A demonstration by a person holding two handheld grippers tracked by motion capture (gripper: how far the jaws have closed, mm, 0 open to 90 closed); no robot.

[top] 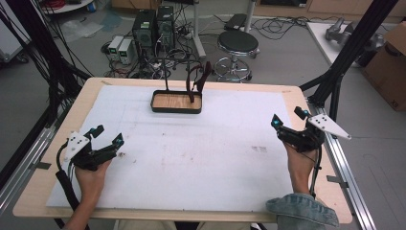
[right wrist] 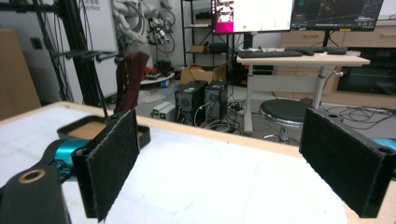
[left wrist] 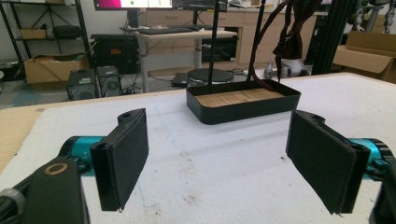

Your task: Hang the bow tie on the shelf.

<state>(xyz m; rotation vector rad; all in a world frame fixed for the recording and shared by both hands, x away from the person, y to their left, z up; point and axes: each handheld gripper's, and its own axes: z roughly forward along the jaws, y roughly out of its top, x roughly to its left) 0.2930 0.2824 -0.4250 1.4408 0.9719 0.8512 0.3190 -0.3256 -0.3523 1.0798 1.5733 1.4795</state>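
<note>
Low in the high view, the left claw [top: 106,135] at lower left and the right claw [top: 288,119] at right both gape wide, holding nothing. Farther up the white table [top: 210,158], centre-top, sits the black tray [top: 176,102], with brown straps [top: 200,79] hanging on its stand.

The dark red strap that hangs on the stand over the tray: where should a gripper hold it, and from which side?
Probably the free hanging part of the strap, below the stand's crossbar and above the tray. It hangs in the open there, so open jaws can close across it. Coming from the right gripper side seems best, since the strap is at the tray's right end, away from the left post.
</note>
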